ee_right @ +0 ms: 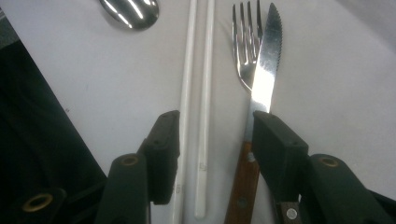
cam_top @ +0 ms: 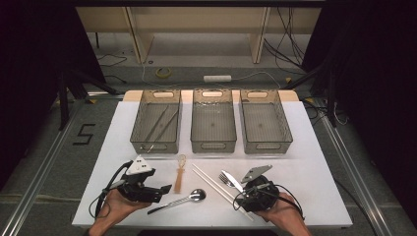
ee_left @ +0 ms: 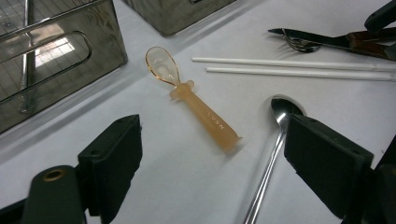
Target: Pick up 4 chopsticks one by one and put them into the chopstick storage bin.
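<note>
Three mesh baskets (cam_top: 213, 145), two white chopsticks (cam_top: 216, 186), two spoons, one amber (cam_top: 179, 175) and one steel (cam_top: 181, 200), one fork (cam_top: 224, 180), one knife (cam_top: 232, 181).

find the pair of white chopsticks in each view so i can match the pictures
High view: the white chopsticks lie slanted on the table, lower centre, left of the right tongs.
Left gripper view: the chopsticks run level across the upper right, under the knife.
Right gripper view: they run top to bottom, centre-left, partly between the open jaws.
Shared landmark: the metal spoon beside them.
</note>
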Motion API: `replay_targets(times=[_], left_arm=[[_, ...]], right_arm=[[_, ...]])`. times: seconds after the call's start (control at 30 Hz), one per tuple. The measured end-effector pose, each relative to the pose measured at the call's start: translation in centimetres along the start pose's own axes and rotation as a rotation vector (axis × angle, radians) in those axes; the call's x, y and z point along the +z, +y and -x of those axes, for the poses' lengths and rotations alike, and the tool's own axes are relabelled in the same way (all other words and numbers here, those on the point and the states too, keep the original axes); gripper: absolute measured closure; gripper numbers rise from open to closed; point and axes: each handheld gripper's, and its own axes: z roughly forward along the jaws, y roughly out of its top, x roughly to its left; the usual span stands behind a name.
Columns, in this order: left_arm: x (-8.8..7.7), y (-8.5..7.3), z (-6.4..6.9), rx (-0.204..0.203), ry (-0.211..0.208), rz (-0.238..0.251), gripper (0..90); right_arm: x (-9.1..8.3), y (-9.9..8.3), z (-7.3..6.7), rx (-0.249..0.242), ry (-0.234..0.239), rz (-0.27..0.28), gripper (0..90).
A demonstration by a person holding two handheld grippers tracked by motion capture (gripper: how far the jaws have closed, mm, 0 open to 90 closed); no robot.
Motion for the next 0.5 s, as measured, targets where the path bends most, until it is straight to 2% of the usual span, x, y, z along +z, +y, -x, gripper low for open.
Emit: replay_targets(times=[0.33, 0.5], left_arm=[[-0.31, -0.07, 0.19, 0.01, 0.008, 0.031, 18.1], [-0.35, -0.16, 0.24, 0.013, 0.008, 0.03, 17.9]], right_arm=[[0.45, 0.72, 0.17, 0.007, 0.008, -0.072, 62.2], [0.86, 0.96, -0.03, -0.002, 0.024, -0.104, 66.5]])
